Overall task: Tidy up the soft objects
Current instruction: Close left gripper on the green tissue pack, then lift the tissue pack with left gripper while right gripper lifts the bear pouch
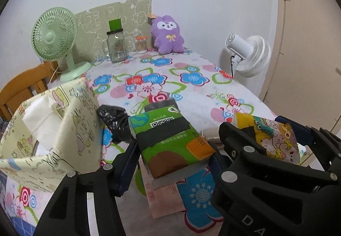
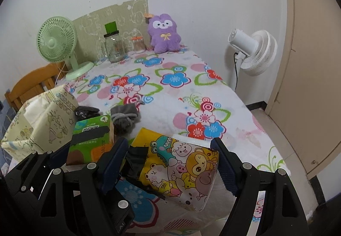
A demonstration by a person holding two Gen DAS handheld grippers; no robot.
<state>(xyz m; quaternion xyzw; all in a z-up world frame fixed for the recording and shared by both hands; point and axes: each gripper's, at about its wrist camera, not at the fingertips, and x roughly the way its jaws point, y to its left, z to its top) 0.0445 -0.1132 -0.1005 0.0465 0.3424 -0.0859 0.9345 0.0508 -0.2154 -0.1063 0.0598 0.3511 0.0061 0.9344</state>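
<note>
My left gripper (image 1: 170, 157) is shut on a green tissue pack (image 1: 168, 135) and holds it tilted just above the floral tablecloth (image 1: 191, 86). Beside it, my right gripper (image 2: 170, 155) is shut on a yellow cartoon-print tissue pack (image 2: 183, 163), also off the table. That yellow pack (image 1: 275, 140) also shows at the right of the left wrist view. A pale yellow fabric box (image 1: 64, 125) stands open at the left. A pink pack (image 1: 164, 197) lies under the green one. A grey drawstring pouch (image 2: 125, 116) and a black bundle (image 2: 85, 111) lie behind the packs.
At the far end of the table a purple plush (image 1: 167, 34), a glass jar (image 1: 116, 47), a cotton-swab tub (image 1: 141, 45) and a green fan (image 1: 55, 39) stand by the wall. A white fan (image 1: 249, 52) stands off the right edge and a wooden chair (image 1: 23, 88) at the left.
</note>
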